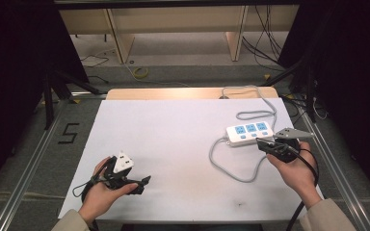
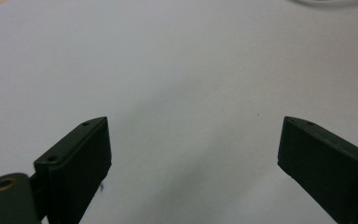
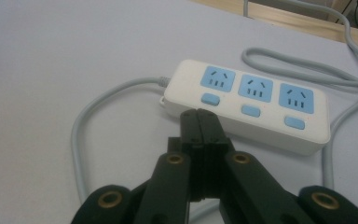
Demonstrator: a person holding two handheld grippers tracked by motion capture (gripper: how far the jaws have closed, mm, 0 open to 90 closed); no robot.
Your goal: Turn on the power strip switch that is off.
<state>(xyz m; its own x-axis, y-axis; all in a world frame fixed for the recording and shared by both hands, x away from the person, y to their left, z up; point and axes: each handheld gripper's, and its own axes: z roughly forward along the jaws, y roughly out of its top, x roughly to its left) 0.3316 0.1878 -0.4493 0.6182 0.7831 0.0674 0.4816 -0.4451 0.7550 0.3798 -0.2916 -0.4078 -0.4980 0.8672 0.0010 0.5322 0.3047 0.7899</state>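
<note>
Right gripper [image 3: 204, 122], clenched empty, noses the strip [image 3: 247, 103] near the bench's right edge; left gripper [image 2: 193, 154] released. Pressing off-centre could skid it.

A white sheet [image 1: 173, 144] covers the wooden tabletop [image 1: 173, 93]. Black curtains [image 1: 14, 57] hang at both sides. Beyond, a pale wooden shelf unit [image 1: 173, 24] stands on grey floor [image 1: 183, 72] strewn with cables [image 1: 262, 43]. Black tape [image 1: 69, 133] marks a 5.
</note>
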